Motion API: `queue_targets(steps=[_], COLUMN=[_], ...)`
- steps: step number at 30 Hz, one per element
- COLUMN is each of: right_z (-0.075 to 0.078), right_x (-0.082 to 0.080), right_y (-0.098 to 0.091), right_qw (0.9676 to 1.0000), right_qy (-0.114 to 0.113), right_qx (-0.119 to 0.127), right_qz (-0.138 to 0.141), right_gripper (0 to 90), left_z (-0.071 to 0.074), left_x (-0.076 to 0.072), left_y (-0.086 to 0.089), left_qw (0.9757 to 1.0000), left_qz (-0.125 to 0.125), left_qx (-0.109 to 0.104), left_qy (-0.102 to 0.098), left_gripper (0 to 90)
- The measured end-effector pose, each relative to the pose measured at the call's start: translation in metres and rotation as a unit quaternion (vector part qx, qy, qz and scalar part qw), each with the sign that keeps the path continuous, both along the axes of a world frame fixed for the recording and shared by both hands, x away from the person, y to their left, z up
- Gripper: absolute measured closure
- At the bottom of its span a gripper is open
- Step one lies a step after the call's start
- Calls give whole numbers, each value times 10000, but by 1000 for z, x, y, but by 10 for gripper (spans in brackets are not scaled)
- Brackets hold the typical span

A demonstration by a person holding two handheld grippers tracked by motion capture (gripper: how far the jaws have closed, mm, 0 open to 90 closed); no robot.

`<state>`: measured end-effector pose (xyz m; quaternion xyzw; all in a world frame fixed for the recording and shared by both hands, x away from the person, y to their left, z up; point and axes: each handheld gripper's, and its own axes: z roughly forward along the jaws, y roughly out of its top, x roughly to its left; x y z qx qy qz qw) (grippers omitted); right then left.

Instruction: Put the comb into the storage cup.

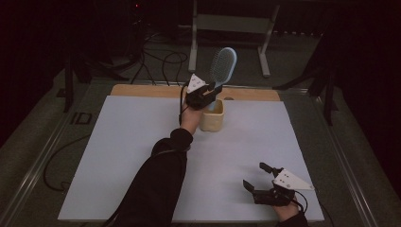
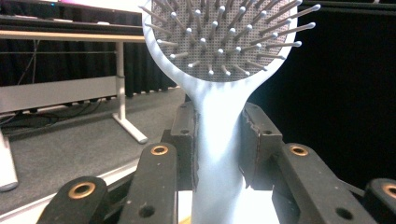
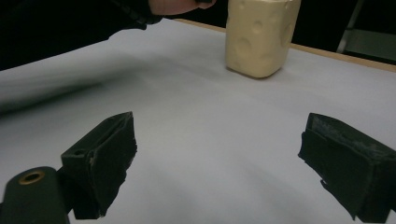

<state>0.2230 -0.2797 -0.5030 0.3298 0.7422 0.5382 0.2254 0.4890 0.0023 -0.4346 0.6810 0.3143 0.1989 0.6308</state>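
From the high view, the left gripper (image 1: 211, 91) pinches the handle of a pale blue brush (image 1: 222, 67) standing upright over a cream cup (image 1: 212, 116) at the far middle of the white mat (image 1: 118, 156), while the right gripper (image 1: 257, 177) lies near the right edge with its jaws spread. In the left gripper view, both pads press the brush (image 2: 217, 154) handle, bristles facing the camera. In the right gripper view, the right gripper (image 3: 219, 163) is wide apart over bare mat (image 3: 210, 130), the cup (image 3: 259, 35) far ahead.

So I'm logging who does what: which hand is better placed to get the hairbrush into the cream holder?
Left. Its tool already clamps the hairbrush handle right above the holder. The right tool sits open near the table's front edge, far off.
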Motion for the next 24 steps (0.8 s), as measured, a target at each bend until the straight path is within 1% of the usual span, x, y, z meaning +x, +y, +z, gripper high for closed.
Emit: queue_targets(steps=[2, 6, 7, 8, 10, 11, 13, 14, 17, 19, 20, 22, 24], right_z=[0, 0, 0, 0, -1, 0, -1, -1, -1, -1, -1, 0, 0], right_x=[0, 0, 0, 0, 0, 0, 0, 0, 0, 0, 0, 0, 0], right_y=[0, 1, 1, 0, 1, 0, 1, 1, 1, 1, 1, 2, 2], right_qw=[10000, 10000, 10000, 10000, 10000, 10000, 10000, 10000, 10000, 10000, 10000, 10000, 10000], right_qy=[10, -5, 2, 5, 11, 11, -10, -12, -2, 15, 16, -7, -2], right_qx=[-11, -25, -13, -15, -7, -10, -25, -26, -24, -17, -18, -24, -25], right_qz=[9, 34, 39, 37, 34, 39, 42, 44, 47, 51, 51, 55, 58], right_gripper=[101, 101, 101, 101, 101, 101, 101, 101, 101, 101, 101, 101, 101], left_z=[-3, -8, -9, -10, -11, -12, -12, -13, -13, -13, -14, -16, -17], left_x=[-1, -2, -3, -3, -4, -4, -6, -6, -9, -10, -12, -13, -14], left_y=[-1, -3, -3, -4, -5, -5, -6, -6, -7, -8, -8, -10, -10], left_qw=[10000, 9998, 9996, 9996, 9993, 9993, 9989, 9989, 9980, 9980, 9977, 9974, 9969], left_qz=[46, 95, 172, 182, 243, 226, 296, 302, 464, 457, 484, 467, 495], left_qx=[76, 154, 202, 199, 292, 298, 356, 338, 366, 366, 441, 496, 565], left_qy=[-31, 3, -5, 31, 45, 76, 102, 127, 206, 220, 200, 239, 229], left_gripper=[698, 697, 697, 697, 697, 697, 696, 696, 696, 696, 696, 695, 695])
